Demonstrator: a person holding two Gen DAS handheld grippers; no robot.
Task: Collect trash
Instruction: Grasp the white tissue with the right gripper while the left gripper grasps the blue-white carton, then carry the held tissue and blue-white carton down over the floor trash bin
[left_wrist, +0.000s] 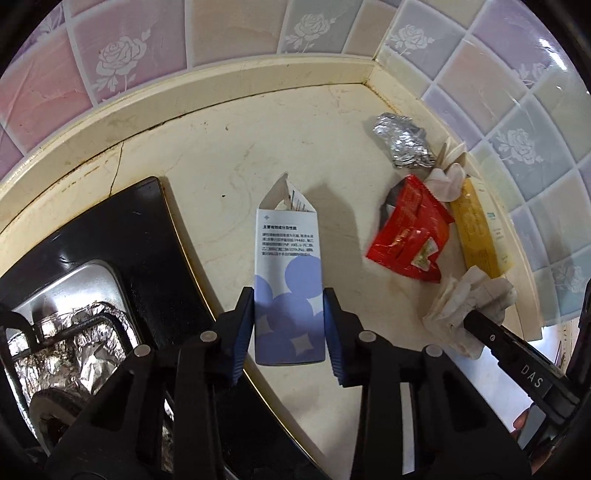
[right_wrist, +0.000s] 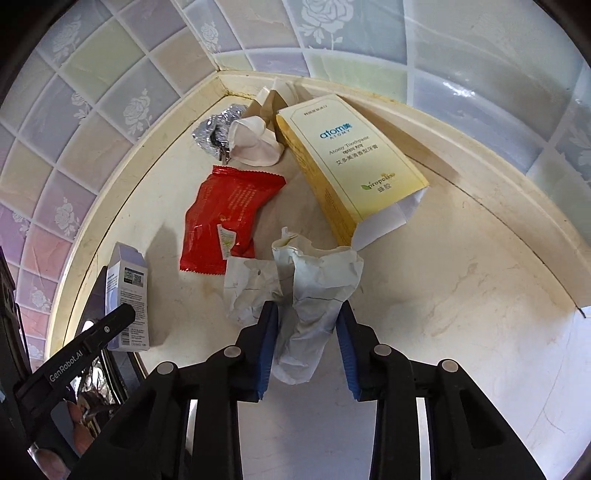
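Observation:
A white box with purple circles lies on the cream counter. My left gripper is shut on its near end, one blue pad against each side. In the right wrist view the same box sits at the left. My right gripper is shut on a crumpled white paper, also seen as paper at a black finger. Near the corner lie a red wrapper, a yellow toothpaste box, a foil ball and a white wad.
A black stove top with a foil-lined burner tray lies left of the box. Tiled walls meet in a corner behind the litter, with a raised counter rim along them. A fingertip shows at the lower left.

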